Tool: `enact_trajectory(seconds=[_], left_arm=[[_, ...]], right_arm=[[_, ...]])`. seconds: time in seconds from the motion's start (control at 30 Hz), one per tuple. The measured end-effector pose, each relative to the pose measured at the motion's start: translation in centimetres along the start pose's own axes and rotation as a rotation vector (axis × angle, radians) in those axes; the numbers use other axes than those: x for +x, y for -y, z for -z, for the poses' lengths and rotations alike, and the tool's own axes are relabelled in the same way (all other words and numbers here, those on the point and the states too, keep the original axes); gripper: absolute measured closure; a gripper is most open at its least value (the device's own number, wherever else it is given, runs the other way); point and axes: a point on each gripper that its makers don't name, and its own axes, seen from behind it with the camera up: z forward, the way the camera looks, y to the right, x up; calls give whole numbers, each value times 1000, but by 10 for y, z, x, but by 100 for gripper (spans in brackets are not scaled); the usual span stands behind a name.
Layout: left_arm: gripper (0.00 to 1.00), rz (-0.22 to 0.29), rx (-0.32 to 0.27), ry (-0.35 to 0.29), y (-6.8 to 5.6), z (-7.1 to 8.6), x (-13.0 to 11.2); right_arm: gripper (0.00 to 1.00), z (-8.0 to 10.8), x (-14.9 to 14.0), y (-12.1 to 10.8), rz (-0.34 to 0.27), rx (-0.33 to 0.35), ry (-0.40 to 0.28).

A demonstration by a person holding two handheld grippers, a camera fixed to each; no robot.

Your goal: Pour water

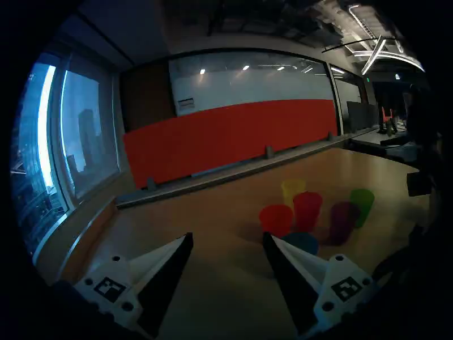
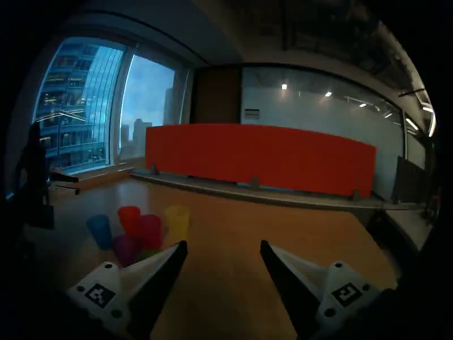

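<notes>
Several coloured plastic cups stand grouped on a wooden table (image 1: 226, 294). In the left gripper view a yellow cup (image 1: 293, 191), a red cup (image 1: 307, 209), an orange-red cup (image 1: 276, 219), a purple cup (image 1: 343, 221), a green cup (image 1: 362, 205) and a blue cup (image 1: 301, 242) sit ahead to the right. My left gripper (image 1: 227, 243) is open, nothing between its fingers, the blue cup just beside its right fingertip. In the right gripper view the same cluster lies ahead left: blue cup (image 2: 100, 230), orange-red cup (image 2: 129, 219), red cup (image 2: 150, 231), yellow cup (image 2: 178, 222), purple cup (image 2: 125, 249). My right gripper (image 2: 223, 245) is open and empty.
A red partition (image 1: 226, 136) (image 2: 260, 156) runs along the table's far edge. Large windows (image 2: 85, 124) line the left side. Another desk with dark objects (image 1: 396, 136) stands to the far right. A dark shape (image 2: 31, 187) rises at the left edge of the right gripper view.
</notes>
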Motion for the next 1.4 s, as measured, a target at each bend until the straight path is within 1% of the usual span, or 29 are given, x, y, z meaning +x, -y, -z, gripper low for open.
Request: enact_trajectory(seconds=[0.17,0.27,0.4,0.53,0.67,0.77,0.87,0.97,1.07,1.27,1.4], left_arm=[[9,12,35,-48,3,3,12],[9,22,68,-77,8,5,17],[9,37,101,-105,12,6,24],[9,62,119,-135,13,7,33],[9,104,135,-181,15,9,47],[9,131,139,-224,13,11,58],[9,155,138,-255,12,13,65],[9,165,140,-266,11,14,67],[9,160,155,-274,12,14,64],[9,144,199,-295,16,15,64],[9,157,224,-308,20,16,61]], right_arm=[[0,0,9,-4,3,-48,-38],[0,-1,17,-8,-2,-76,-65],[0,-4,30,-17,-13,-132,-108],[0,-5,38,-25,-23,-174,-145],[0,-6,42,-34,-44,-214,-171],[0,-4,48,-42,-56,-250,-202],[0,-1,54,-49,-58,-292,-232],[0,3,59,-55,-60,-321,-260],[0,5,62,-55,-69,-329,-273],[0,7,62,-48,-68,-310,-281],[0,9,61,-47,-76,-307,-281]])
